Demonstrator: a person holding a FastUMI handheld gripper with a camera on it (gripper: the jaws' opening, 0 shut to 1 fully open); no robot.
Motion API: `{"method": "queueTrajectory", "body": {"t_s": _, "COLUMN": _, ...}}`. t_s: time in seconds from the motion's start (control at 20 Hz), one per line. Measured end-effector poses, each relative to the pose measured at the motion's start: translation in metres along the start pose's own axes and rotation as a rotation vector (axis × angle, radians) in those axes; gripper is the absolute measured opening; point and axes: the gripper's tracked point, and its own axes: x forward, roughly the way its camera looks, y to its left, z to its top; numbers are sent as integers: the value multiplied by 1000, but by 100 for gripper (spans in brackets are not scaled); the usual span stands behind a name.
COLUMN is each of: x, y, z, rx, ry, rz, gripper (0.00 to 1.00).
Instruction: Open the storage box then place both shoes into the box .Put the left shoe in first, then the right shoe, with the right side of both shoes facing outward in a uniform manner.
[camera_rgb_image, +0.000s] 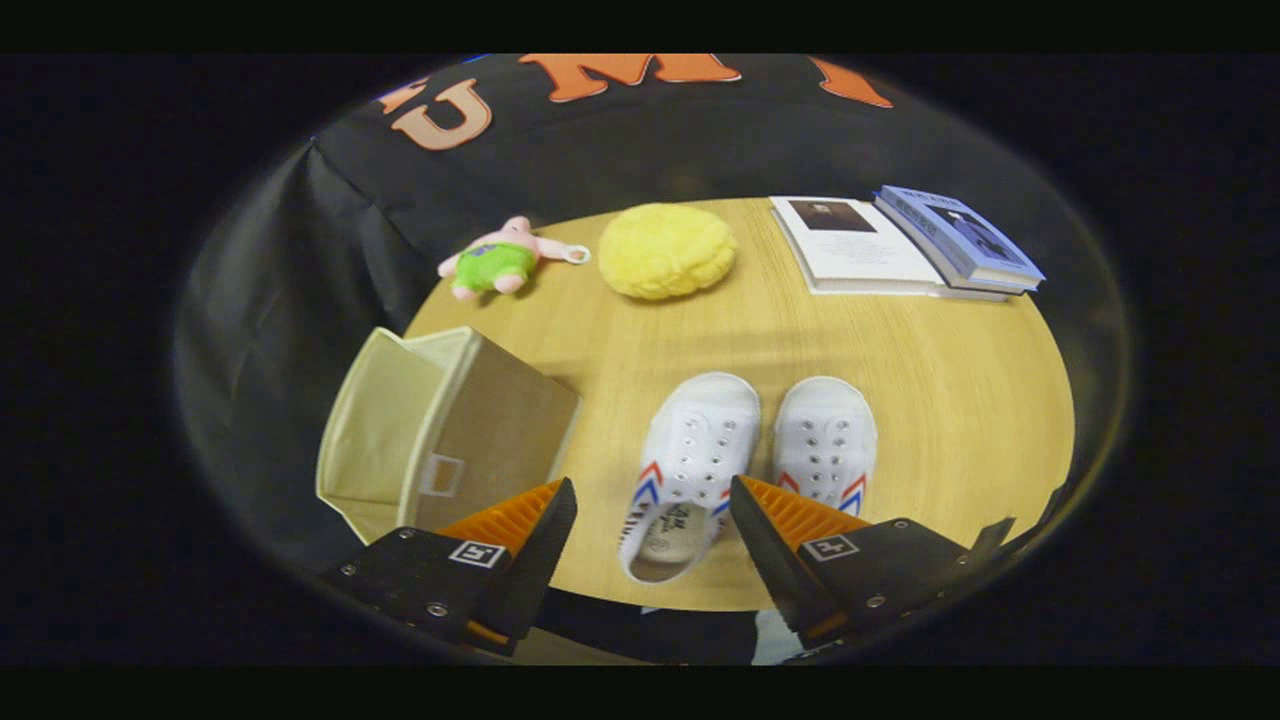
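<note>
Tongs (652, 520) hang released above the counter (950, 400), the left shoe (685, 470) between them, the right shoe (825, 440) alongside, box (440, 430) nearby; light, soft canvas probably pinches best at the heel collar.

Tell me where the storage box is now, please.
In the gripper view, the storage box stands open on the table's left edge, beside the left shoe, just ahead of the open gripper.
</note>
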Motion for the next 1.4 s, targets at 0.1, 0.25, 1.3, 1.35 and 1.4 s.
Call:
{"method": "queueTrajectory", "body": {"t_s": 0.1, "x": 14, "y": -10, "z": -18, "rx": -1, "ry": 42, "rz": -18, "gripper": 87}}
{"method": "queueTrajectory", "body": {"t_s": 0.25, "x": 36, "y": -23, "z": -38, "rx": 2, "ry": 97, "rz": -48, "gripper": 79}}
{"method": "queueTrajectory", "body": {"t_s": 1.3, "x": 63, "y": -4, "z": -46, "rx": 302, "ry": 141, "rz": 111, "gripper": 7}}
{"method": "queueTrajectory", "body": {"t_s": 1.35, "x": 61, "y": -3, "z": -45, "rx": 311, "ry": 127, "rz": 117, "gripper": 7}}
{"method": "queueTrajectory", "body": {"t_s": 1.4, "x": 58, "y": -1, "z": -42, "rx": 321, "ry": 115, "rz": 125, "gripper": 6}}
